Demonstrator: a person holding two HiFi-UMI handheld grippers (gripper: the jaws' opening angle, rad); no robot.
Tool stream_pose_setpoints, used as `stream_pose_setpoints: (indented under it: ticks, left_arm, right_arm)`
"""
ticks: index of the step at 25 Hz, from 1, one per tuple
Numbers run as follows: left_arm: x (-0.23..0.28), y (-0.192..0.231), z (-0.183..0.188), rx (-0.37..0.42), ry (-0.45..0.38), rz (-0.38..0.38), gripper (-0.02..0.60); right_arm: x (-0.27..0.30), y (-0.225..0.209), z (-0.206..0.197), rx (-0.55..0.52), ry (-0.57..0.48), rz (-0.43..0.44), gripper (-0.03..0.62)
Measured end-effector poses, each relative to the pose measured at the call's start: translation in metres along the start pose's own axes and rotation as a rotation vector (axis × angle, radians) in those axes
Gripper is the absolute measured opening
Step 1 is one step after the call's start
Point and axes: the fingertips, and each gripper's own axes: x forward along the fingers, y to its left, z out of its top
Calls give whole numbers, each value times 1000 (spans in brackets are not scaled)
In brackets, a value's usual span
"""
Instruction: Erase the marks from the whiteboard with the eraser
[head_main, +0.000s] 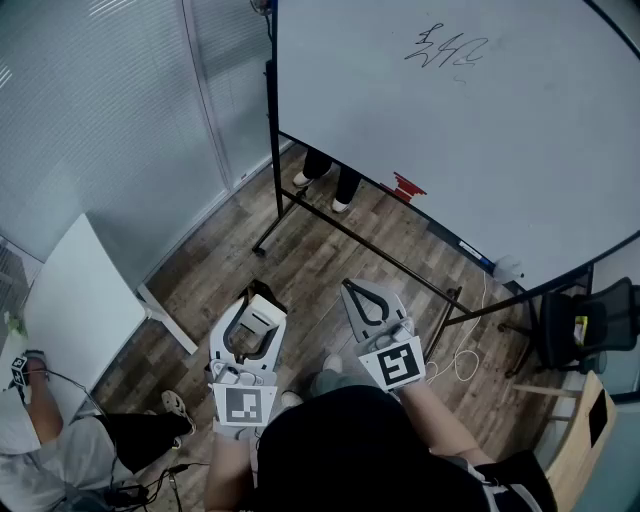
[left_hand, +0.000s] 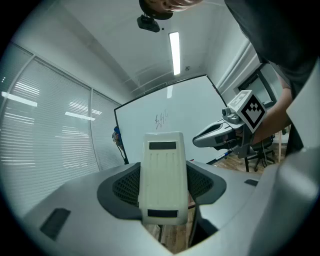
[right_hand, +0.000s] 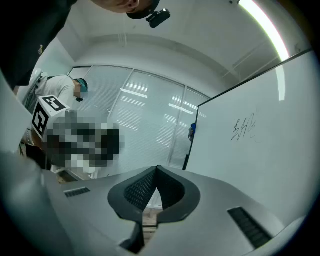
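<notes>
A large whiteboard (head_main: 480, 130) on a black stand fills the upper right of the head view, with black scribbled marks (head_main: 447, 50) near its top. These marks (left_hand: 161, 119) also show small and far off in the left gripper view, and larger in the right gripper view (right_hand: 245, 127). My left gripper (head_main: 257, 312) is shut on a cream-white eraser (left_hand: 162, 175), held upright between its jaws, well short of the board. My right gripper (head_main: 362, 290) is shut with nothing in it, its tips (right_hand: 156, 170) meeting.
A person's shoes and legs (head_main: 325, 180) show behind the board's stand. A white table (head_main: 70, 300) lies at the left, beside a seated person (head_main: 40, 440). A black chair (head_main: 585, 325) and a red object (head_main: 405, 187) sit near the board's tray. Glass walls with blinds (head_main: 120, 110) run along the left.
</notes>
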Motion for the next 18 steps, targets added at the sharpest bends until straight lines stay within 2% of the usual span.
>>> stream_pose_setpoints:
  ticks: [7, 12, 18]
  left_arm:
    - [64, -9, 5, 19, 12, -36, 267]
    - [112, -15, 5, 34, 24, -30, 267]
    - [161, -28, 6, 47, 37, -63, 267]
  right_arm:
    - [15, -51, -18, 28, -3, 2, 28]
    - [23, -92, -32, 61, -38, 20, 28]
    - [30, -143, -55, 83, -44, -16, 28]
